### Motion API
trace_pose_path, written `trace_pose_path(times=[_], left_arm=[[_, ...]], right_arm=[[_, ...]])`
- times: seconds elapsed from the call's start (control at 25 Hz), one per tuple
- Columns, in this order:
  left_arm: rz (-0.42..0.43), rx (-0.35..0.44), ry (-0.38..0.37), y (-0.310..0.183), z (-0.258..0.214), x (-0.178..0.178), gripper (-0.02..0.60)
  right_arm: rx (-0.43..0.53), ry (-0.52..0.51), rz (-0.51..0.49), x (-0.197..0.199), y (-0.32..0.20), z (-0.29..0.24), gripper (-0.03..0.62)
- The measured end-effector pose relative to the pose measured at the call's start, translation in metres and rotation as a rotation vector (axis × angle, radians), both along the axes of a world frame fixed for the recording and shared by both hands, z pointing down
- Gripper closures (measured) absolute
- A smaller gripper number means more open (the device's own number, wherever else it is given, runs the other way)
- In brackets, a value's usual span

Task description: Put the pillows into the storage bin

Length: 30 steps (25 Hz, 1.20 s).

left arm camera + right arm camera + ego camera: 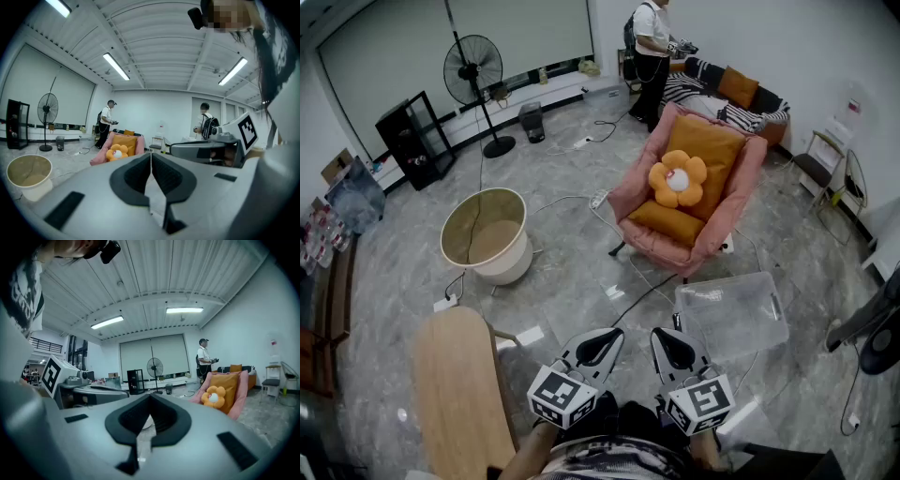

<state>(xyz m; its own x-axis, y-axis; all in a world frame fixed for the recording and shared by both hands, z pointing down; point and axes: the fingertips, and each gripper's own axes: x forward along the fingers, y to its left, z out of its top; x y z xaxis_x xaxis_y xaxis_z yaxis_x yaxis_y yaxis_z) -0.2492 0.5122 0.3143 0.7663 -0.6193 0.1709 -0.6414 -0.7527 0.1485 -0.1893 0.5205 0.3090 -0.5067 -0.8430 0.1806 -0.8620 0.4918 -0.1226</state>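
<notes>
Though near bin (pixel 729 317), chair (pixel 631 190) w/ cable (pixel 645 297) btw.

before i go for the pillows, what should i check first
1. Left gripper empty: ok, jaws together, nothing between them.
2. Right gripper empty: ok, jaws together, nothing held.
3. Pillows in sight: ok, orange pillow and flower pillow lie on the pink chair.
4. Storage bin ready: cannot tell; the clear bin sits on the floor near the right gripper, lid on or off unclear.
5. Walkway to the chair: not ok, a black cable crosses the floor.
</notes>
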Motion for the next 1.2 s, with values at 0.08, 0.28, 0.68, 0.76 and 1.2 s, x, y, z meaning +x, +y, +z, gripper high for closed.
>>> trace_pose_path(times=[0.08, 0.28, 0.68, 0.76, 1.2], left_arm=[[-0.001, -0.004, -0.008, 0.002, 0.003, -0.001, 0.563], [-0.005, -0.016, -0.043, 0.007, 0.009, -0.004, 0.563], [-0.039, -0.039, -0.058, -0.018, 0.012, -0.011, 0.563], [-0.036, -0.045, -0.056, -0.027, 0.015, -0.009, 0.564], [-0.079, -0.071, -0.024, -0.16, 0.038, -0.025, 0.563]], right_arm=[[0.014, 0.001, 0.0, 0.0, 0.002, -0.001, 0.595], [0.05, 0.028, -0.005, 0.0, 0.0, 0.001, 0.594], [0.047, 0.025, -0.003, 0.005, -0.025, 0.006, 0.594], [0.042, 0.031, 0.002, 0.01, -0.037, 0.01, 0.595], [0.008, 0.078, -0.028, -0.005, -0.172, 0.026, 0.595]])
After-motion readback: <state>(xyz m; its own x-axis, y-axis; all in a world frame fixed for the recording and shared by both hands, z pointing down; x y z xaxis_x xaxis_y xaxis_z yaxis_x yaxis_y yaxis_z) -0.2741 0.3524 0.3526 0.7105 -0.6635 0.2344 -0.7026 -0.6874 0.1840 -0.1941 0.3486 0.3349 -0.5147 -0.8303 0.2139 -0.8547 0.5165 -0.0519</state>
